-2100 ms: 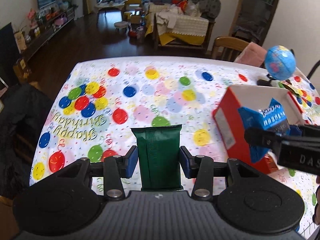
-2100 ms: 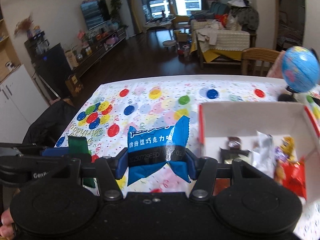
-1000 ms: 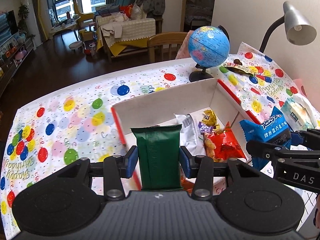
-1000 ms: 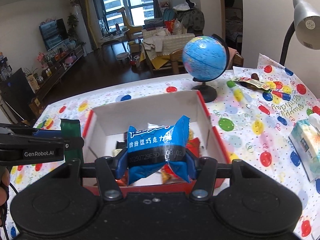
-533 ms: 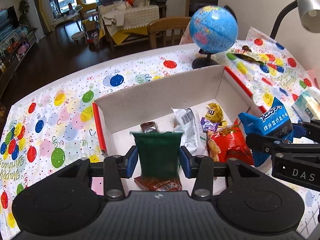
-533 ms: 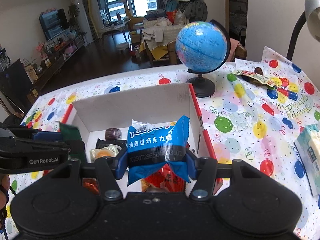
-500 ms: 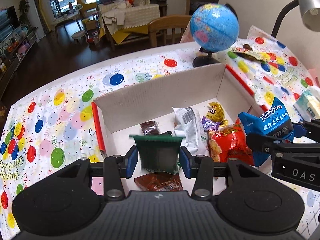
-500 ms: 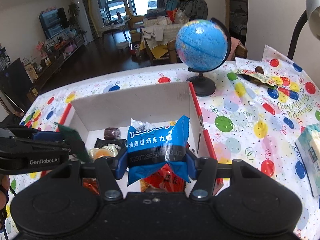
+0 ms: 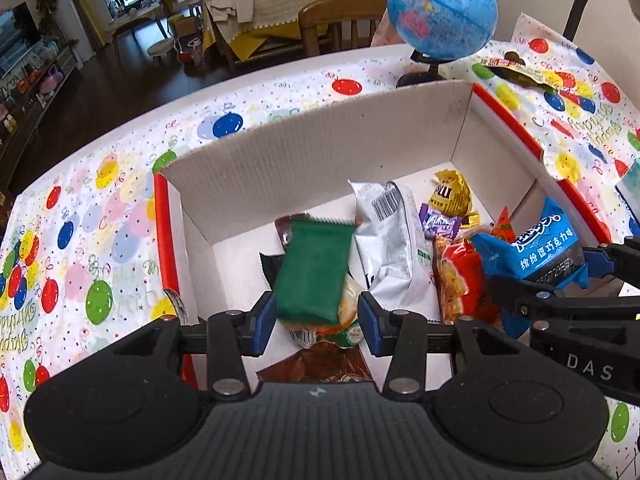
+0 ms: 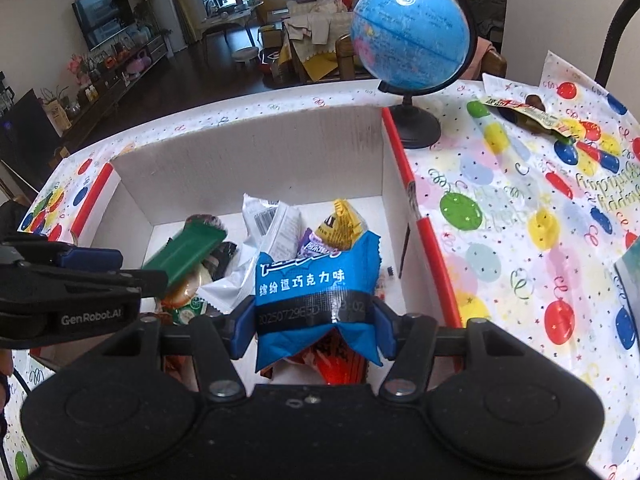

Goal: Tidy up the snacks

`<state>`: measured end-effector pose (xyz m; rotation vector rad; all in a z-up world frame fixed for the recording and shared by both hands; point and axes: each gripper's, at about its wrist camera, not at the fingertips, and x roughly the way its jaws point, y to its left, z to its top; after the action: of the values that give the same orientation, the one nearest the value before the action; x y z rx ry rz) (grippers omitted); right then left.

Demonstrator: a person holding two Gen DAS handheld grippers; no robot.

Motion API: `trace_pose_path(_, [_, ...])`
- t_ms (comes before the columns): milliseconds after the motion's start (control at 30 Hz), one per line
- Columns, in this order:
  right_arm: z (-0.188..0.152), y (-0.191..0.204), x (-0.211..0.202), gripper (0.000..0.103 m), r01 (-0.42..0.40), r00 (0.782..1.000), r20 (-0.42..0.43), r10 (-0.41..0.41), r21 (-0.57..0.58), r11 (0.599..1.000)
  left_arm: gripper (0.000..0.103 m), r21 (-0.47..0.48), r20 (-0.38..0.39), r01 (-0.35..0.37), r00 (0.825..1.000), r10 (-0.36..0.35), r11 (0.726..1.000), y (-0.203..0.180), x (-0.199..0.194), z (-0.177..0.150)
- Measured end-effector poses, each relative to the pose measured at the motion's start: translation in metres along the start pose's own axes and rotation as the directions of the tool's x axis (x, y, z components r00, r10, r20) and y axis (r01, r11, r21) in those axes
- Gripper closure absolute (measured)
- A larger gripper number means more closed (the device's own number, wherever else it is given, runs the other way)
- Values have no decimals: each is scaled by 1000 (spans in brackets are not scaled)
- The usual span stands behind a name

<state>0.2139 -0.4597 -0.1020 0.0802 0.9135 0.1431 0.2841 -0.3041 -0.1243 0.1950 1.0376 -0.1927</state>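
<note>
A white cardboard box with red edges (image 9: 320, 152) (image 10: 248, 160) stands on the balloon-print cloth and holds several snacks. My left gripper (image 9: 316, 320) hovers over its near left part. The green packet (image 9: 314, 268) (image 10: 182, 254) has slipped ahead of the pads and tilts onto the snack pile, with a gap showing at the right pad. My right gripper (image 10: 314, 330) hangs over the box's near right part. Its jaws are opening, and the blue snack packet (image 10: 316, 280) (image 9: 536, 252) is still upright between the pads, touching both.
Inside the box lie a silver packet (image 9: 388, 248), a red bag (image 9: 456, 280) and a gold wrapper (image 9: 450, 196). A blue globe (image 10: 412, 36) stands just behind the box's far right corner. A flat wrapper (image 10: 520, 114) lies at the far right. A wooden chair (image 9: 340, 20) stands behind the table.
Both grippers came down closer over the box. The green packet left the left jaws and tipped forward onto the snacks. The blue packet stays between the right pads.
</note>
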Motion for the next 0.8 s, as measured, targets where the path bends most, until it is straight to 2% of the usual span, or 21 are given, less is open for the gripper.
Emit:
trace_pose_path(167, [-2,2,-4,38,-16,1000,3,16,-20,1000,59,-4,-2,6,1000,-6,1000,-2,-1,-4])
trace_pose_path(233, [-3,2,-6,28,-27,1000,8,27,-23,999,58,-4,1,2,1000,-2,1000,-3,-4,-5])
trace_pose_path(333, [-5,3,-12,21,-34,999,31,34,-24,999,44,-14,16,11,1000,-11,1000,-2,-11,-8])
trace_pose_path(567, [-7,7,-32,17,-45,996,70,47,-28,999,36,-42,55,24,998,-22,999,7,-35,-18])
trace_pose_path(800, [-11,18,-61,8,-49,990,131,51,-19,999,30,-69,97,54,994,-48,996,22,-62,-29])
